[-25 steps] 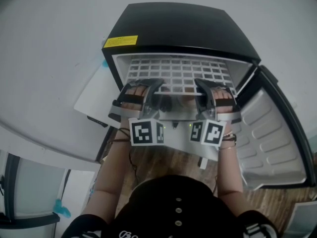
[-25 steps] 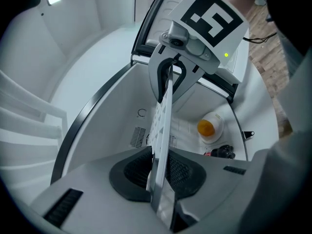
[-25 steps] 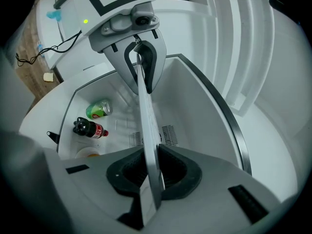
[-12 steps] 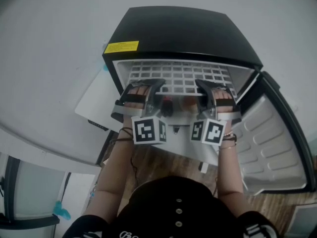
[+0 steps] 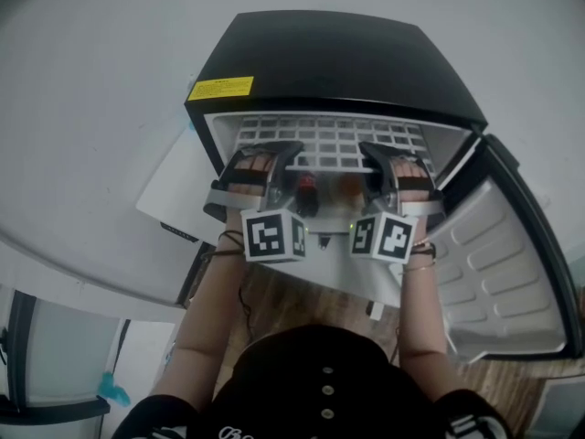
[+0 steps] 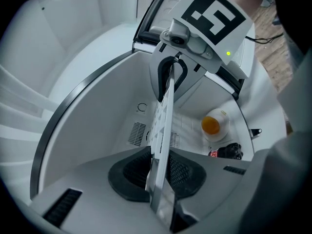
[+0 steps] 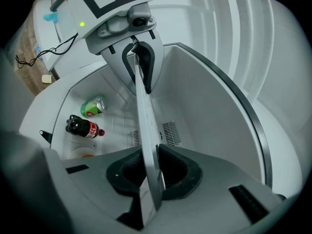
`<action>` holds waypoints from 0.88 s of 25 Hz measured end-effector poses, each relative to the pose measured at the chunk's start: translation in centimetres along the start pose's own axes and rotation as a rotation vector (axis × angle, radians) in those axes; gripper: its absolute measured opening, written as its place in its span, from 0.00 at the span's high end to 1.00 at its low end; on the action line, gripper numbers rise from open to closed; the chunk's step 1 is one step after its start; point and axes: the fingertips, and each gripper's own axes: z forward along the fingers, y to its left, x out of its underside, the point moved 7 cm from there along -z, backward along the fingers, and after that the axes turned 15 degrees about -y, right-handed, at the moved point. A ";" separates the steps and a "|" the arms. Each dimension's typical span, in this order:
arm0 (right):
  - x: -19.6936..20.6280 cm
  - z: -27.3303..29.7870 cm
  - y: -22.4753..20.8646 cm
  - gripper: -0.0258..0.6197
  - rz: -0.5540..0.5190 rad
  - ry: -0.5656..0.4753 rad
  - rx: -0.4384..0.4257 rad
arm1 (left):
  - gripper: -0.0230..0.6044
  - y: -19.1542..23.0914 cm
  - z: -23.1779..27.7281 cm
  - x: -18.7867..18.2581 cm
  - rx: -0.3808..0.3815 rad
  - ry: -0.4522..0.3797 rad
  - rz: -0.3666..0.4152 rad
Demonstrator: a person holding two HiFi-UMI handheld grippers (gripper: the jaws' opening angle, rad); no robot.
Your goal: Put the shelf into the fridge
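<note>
While each gripper clamps its near edge, the white grid shelf (image 5: 334, 143) lies level inside the open black fridge (image 5: 338, 58), at upper centre of the head view. The left gripper (image 6: 158, 172) and right gripper (image 7: 151, 172) each have their fingers (image 6: 129, 172) closed narrowly on the thin shelf edge. Lower in the fridge lie a cola bottle (image 7: 84, 127) and a green can (image 7: 92, 106).

Glossy black on the fridge (image 5: 338, 58) shell, smooth white plastic liner inside. The shelf (image 5: 334, 140) is a white-coated grid, pinched in the left tool's (image 6: 161, 174) matt, ribbed black pads (image 6: 127, 172). Wood-grain floor (image 5: 274, 300) below.
</note>
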 end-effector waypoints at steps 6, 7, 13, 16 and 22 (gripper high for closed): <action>0.4 0.7 -0.1 0.89 -0.003 -0.001 0.003 | 0.89 0.2 0.6 0.4 0.003 0.002 -0.002; 0.4 0.8 -0.1 0.89 -0.004 -0.001 0.004 | 0.89 0.2 0.7 0.4 0.003 0.002 -0.001; 0.7 1.4 -0.2 0.89 -0.007 0.002 0.003 | 0.89 0.4 1.3 0.7 0.001 -0.002 0.000; 0.8 1.6 -0.3 0.89 -0.009 -0.001 0.003 | 0.89 0.4 1.4 0.9 -0.011 0.001 0.019; 1.0 1.8 -0.3 0.89 -0.011 0.001 0.002 | 0.89 0.4 2.0 1.0 -0.016 0.012 0.033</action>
